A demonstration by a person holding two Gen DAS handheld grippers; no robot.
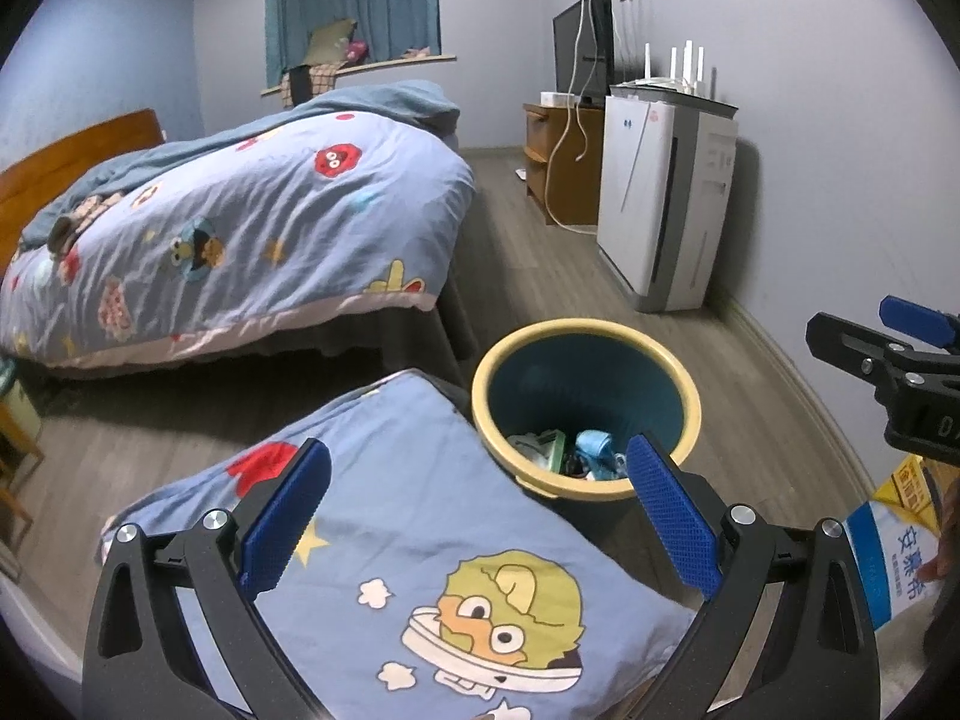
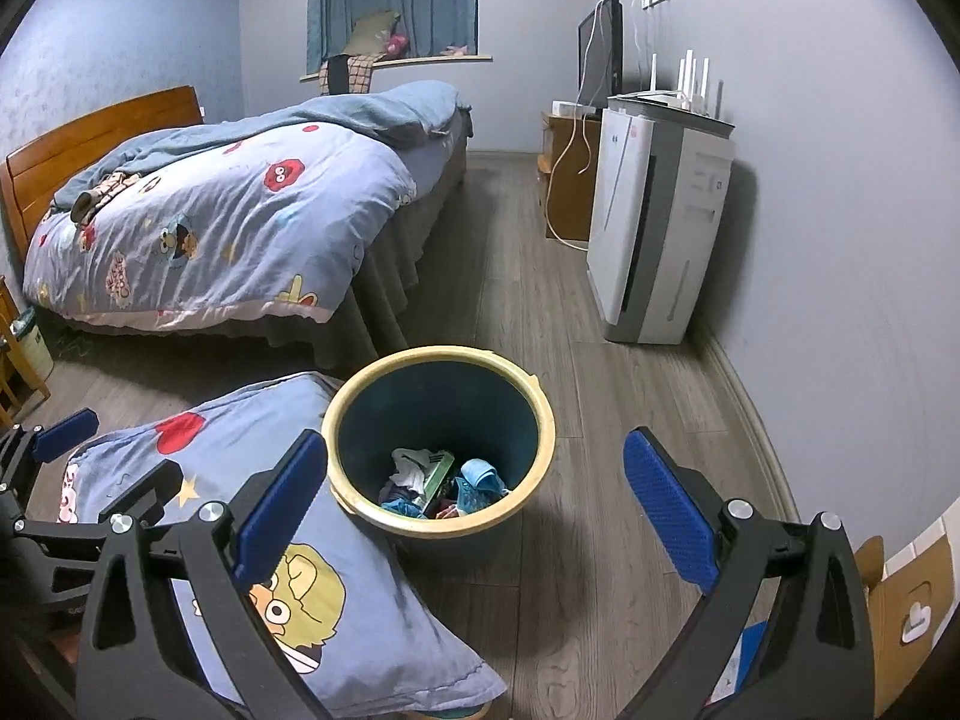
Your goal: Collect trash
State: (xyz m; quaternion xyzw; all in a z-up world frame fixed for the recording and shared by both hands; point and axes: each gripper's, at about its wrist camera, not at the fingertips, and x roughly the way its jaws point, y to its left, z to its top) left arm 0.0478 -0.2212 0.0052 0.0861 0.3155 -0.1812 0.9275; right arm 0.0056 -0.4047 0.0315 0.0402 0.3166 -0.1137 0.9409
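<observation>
A round bin with a yellow rim and dark teal inside (image 1: 684,396) (image 2: 543,420) stands on the wood floor. Crumpled trash (image 1: 564,450) (image 2: 441,477) lies at its bottom: white, green and blue pieces. My left gripper (image 1: 477,513) is open and empty above a cartoon-print pillow (image 1: 420,540), just left of the bin. My right gripper (image 2: 474,501) is open and empty, over the bin's near rim. It also shows at the right edge of the left wrist view (image 1: 888,354).
The pillow (image 2: 336,612) lies against the bin's left side. A bed with a cartoon quilt (image 1: 240,228) (image 2: 210,234) is behind. A white air purifier (image 1: 660,204) (image 2: 654,216) stands by the right wall. A blue-and-yellow box (image 1: 894,540) and a cardboard box (image 2: 912,606) sit near right.
</observation>
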